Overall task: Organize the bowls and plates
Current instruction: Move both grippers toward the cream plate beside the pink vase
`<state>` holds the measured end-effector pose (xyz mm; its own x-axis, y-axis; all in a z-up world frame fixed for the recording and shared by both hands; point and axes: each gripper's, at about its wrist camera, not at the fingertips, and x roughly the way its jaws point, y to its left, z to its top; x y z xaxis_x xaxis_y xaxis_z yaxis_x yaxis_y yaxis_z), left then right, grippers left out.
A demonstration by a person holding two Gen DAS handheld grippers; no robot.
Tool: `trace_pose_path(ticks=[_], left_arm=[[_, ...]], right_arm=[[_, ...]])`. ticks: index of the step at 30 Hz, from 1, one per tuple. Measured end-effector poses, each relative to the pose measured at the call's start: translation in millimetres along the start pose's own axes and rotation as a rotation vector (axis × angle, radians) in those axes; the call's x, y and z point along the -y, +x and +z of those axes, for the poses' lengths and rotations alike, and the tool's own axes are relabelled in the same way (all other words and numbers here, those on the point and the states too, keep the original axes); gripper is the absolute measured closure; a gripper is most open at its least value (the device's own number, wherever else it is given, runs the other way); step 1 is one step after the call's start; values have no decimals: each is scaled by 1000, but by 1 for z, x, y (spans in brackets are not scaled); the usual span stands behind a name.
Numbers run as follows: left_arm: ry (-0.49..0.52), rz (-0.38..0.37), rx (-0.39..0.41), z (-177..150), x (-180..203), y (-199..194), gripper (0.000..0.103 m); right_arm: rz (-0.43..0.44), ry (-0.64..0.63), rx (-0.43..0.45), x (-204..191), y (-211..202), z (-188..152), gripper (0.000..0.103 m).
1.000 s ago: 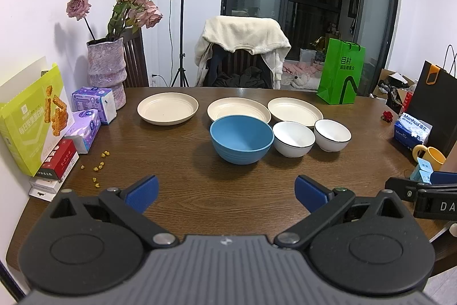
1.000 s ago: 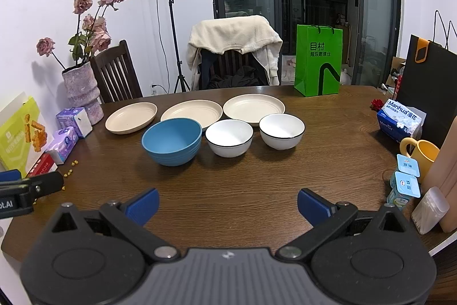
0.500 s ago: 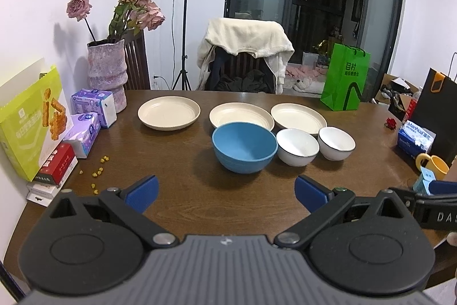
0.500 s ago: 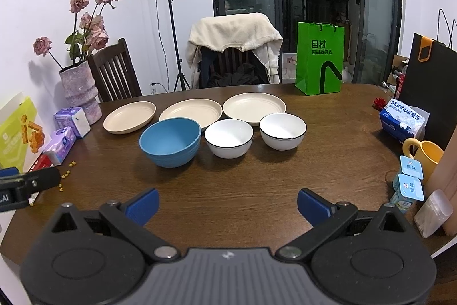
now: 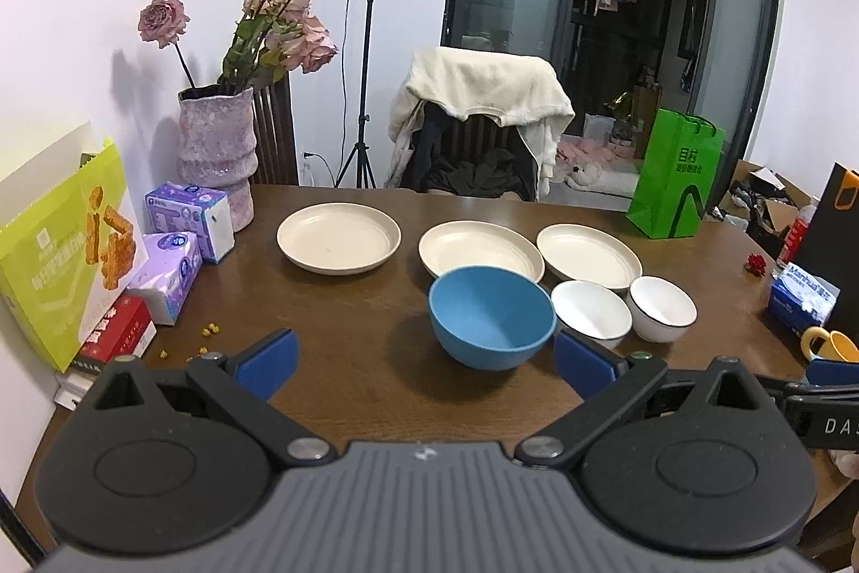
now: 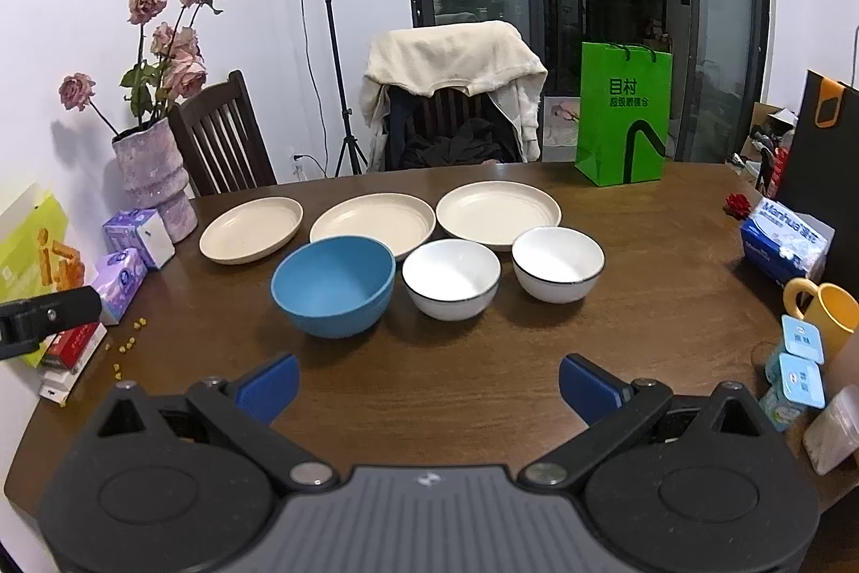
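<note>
Left wrist view: my left claw (image 5: 424, 361) is spread wide and holds nothing, hovering above the near edge of the table (image 5: 349, 320). The blue bowl (image 5: 491, 316) stands ahead and slightly right of it, with two white bowls (image 5: 590, 314) (image 5: 661, 307) in a row toward the right edge. Three cream plates (image 5: 339, 238) (image 5: 480, 249) (image 5: 588, 256) line up behind them. I judge the risk here to be the blue bowl's rim sitting very close to the middle plate: a careless pinch could shove it onto that plate.

Right wrist view: my right claw (image 6: 428, 386) is likewise wide apart and empty, over the near edge. The two white bowls (image 6: 451, 277) (image 6: 557, 262) stand almost touching, so a finger forced between them may knock one. The yellow mug (image 6: 824, 314) and small yoghurt cups (image 6: 800, 358) crowd the right edge; a wide swing could sweep them off.
</note>
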<state>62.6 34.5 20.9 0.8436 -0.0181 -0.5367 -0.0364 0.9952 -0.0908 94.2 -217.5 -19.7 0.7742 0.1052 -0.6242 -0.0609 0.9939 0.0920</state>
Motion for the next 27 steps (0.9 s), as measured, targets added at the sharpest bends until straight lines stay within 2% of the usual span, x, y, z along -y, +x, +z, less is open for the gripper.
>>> trace_pose_path(ticks=[17,27], left_arm=[[14,48,22,37,-40,34,0],[10,75,3,63,-65,55,0]], right_arm=[[39,-12,-9,-44,50,45,0],[52,-31,4,-75,78,72,0]])
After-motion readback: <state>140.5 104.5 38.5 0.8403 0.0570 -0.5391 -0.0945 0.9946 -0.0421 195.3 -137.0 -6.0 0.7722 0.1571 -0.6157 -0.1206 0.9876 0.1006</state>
